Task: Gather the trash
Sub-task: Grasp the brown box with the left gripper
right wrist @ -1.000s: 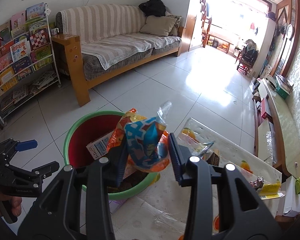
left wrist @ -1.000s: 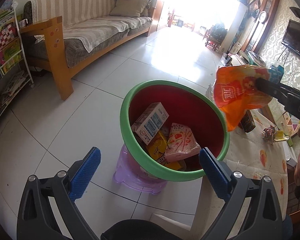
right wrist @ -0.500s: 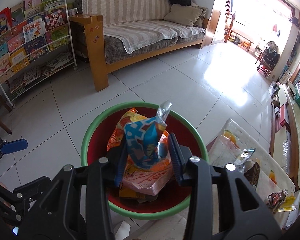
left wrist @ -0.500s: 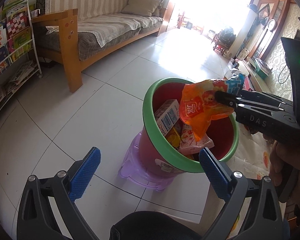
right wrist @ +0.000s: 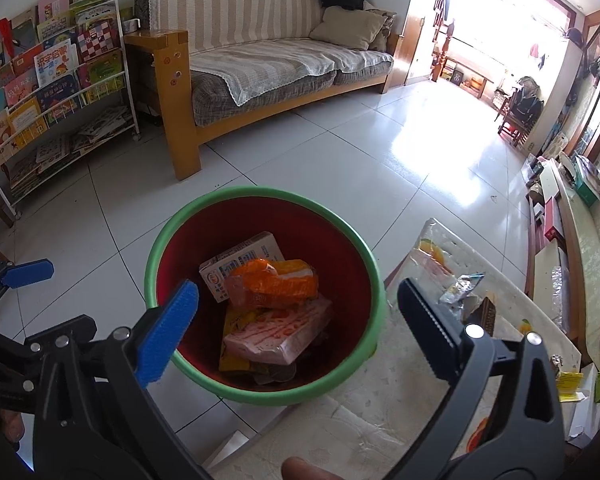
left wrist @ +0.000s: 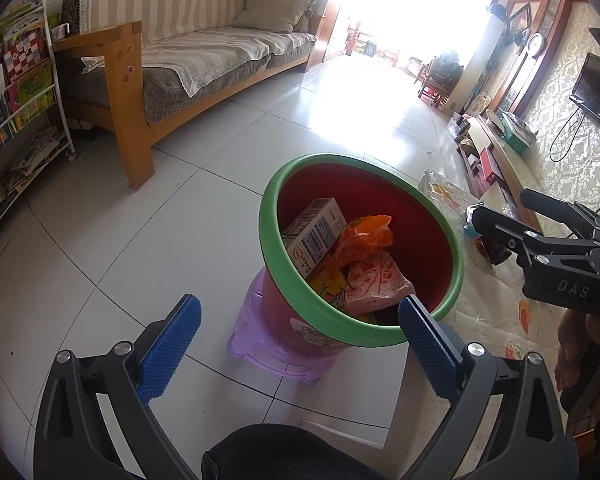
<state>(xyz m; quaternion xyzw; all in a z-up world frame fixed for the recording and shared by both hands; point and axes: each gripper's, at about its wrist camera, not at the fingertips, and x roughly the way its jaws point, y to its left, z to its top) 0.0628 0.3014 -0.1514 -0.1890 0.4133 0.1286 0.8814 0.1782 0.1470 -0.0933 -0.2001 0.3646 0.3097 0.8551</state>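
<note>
Progress: I read the orange snack bag (right wrist: 270, 289) as binned; it lies inside the red bin (right wrist: 340, 264), on top of the other trash, clear of my tool. The task looks partly done to me, not finished.
Already in the bin: a white milk carton (right wrist: 240, 266) at about 11 o'clock of the pile, a pink wrapper (right wrist: 278, 336) at 6 o'clock, and a yellow packet (right wrist: 236, 354) under it at 7 o'clock.
Still to collect: on the table cover (right wrist: 360, 432) at 3 o'clock of the bin I see a silver crumpled wrapper (right wrist: 462, 286) and a dark brown packet (right wrist: 486, 316) just beside it. A yellow scrap (right wrist: 568, 382) sits farther out at 4 o'clock; I can't tell whether it counts as trash.
Right gripper (right wrist: 296, 332): jaws opening, spread wide over the bin mouth, nothing between them.
Left gripper (left wrist: 298, 340): jaws wide apart and empty, aimed at the bin's near rim.
The bag's look: crumpled glossy film, orange with a lighter band, lying flat and slightly folded; light and floppy, I'd judge.
The bin's look: red inside, green rolled rim, tilted toward me on a purple stool (left wrist: 260, 344), touching the table's edge.
Next, as I judge: swing the right tool to 3 o'clock for the silver wrapper.
</note>
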